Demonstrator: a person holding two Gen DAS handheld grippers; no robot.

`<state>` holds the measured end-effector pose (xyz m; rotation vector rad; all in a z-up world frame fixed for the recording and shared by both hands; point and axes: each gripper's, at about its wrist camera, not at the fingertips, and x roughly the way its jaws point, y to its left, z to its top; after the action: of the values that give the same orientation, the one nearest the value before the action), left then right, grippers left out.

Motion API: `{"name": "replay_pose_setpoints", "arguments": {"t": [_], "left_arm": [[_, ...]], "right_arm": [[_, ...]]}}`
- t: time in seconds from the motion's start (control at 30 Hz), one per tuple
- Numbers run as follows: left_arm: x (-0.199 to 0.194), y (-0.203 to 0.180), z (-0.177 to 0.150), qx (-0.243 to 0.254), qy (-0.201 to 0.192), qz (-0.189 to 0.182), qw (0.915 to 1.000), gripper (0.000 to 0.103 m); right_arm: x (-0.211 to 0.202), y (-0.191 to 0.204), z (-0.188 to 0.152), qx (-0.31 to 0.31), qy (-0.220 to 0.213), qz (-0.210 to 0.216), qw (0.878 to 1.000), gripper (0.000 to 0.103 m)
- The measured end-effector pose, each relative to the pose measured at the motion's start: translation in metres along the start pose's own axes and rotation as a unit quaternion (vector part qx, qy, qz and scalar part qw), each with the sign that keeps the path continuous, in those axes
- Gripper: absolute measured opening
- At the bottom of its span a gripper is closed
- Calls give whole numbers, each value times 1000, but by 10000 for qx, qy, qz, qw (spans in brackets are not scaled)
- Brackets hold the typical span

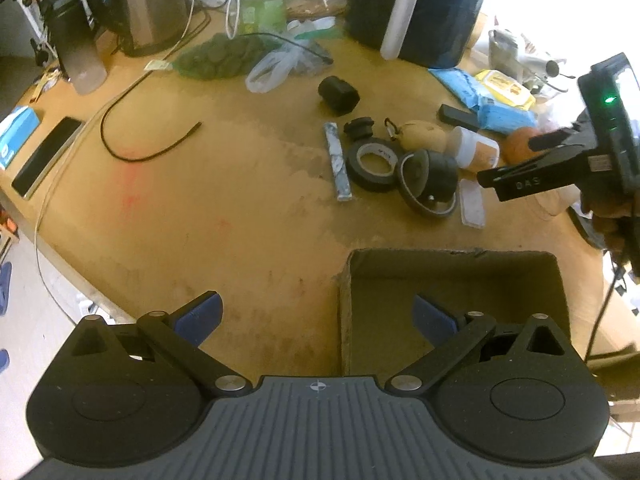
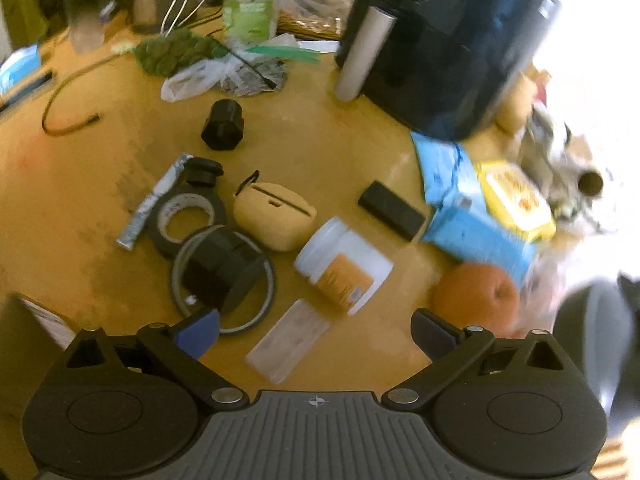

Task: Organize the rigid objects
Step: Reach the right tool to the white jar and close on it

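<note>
Cardboard is what the open box [image 1: 452, 280] is made of; it sits at the near right of the tan table [image 1: 240, 200] and looks empty, so the sorting seems barely begun, and the likely step is a first pick from the cluster of small hard things beyond it. Both tools are released with nothing between their blue pads: the left gripper [image 1: 316, 316] hangs over the box's near left corner, and the right gripper [image 2: 316, 330] hovers just near of the cluster, over a flat clear packet [image 2: 288, 340]. Closest to the right gripper lie a white jar with an orange label [image 2: 344, 270] on its side, a black cylinder [image 2: 220, 274] resting inside a thin ring [image 2: 224, 276], a roll of black tape [image 2: 186, 216], a tan case [image 2: 272, 216] and an orange [image 2: 476, 296] at the right. The jar looks the easiest first target, since it lies apart from its neighbours on most sides. Being round and on its side it may roll, so I would bring the fingers down across its width, not along its length, and close slowly at mid-body. The cylinder touches the ring and the tape, so lifting it first could drag those along. The right wrist view is blurred at its right, so wait for a steady picture before closing
</note>
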<state>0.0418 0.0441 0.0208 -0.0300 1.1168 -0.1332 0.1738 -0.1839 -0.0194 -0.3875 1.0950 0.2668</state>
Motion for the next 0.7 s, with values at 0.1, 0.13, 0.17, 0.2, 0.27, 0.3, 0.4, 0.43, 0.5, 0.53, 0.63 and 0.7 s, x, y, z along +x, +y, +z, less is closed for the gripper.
{"name": "replay_pose_setpoints", "arguments": {"t": [0.1,0.13,0.17,0.2,0.27,0.3,0.4,0.43,0.5,0.53,0.63,0.7], "left_arm": [[0,4,-1,-100,11,47,9999,103],[0,5,-2,-142,17,64,9999,103],[-1,7,-2,-201,25,79,9998,103],[-1,8,-3,-254,37,88,9996,103],[0,11,-4,-362,68,119,9993,103],[0,13,-4,-424,83,131,9990,103],[-1,17,-6,-532,93,149,9984,103],[-1,17,-7,-548,97,162,9983,103],[-1,18,-8,-578,119,179,9981,103],[-1,19,-8,-592,125,184,9980,103],[-1,19,-10,-636,131,182,9977,103],[-1,20,-10,-667,133,200,9975,103]], "right_arm": [[13,5,4,-554,-9,-236,9982,93],[17,7,5,-712,-24,-276,9971,92],[21,9,6,-892,-40,-318,9955,89],[24,11,7,-1039,-59,-371,9939,86],[31,16,8,-1353,-122,-501,9895,83],[35,18,9,-1530,-143,-563,9865,82],[43,25,10,-1995,-206,-746,9768,77],[45,27,10,-2137,-223,-787,9735,76],[51,33,10,-2430,-212,-857,9660,73],[55,35,10,-2564,-192,-883,9623,72],[68,42,10,-2931,-12,-914,9517,63],[76,45,10,-3057,58,-921,9476,58]]}}
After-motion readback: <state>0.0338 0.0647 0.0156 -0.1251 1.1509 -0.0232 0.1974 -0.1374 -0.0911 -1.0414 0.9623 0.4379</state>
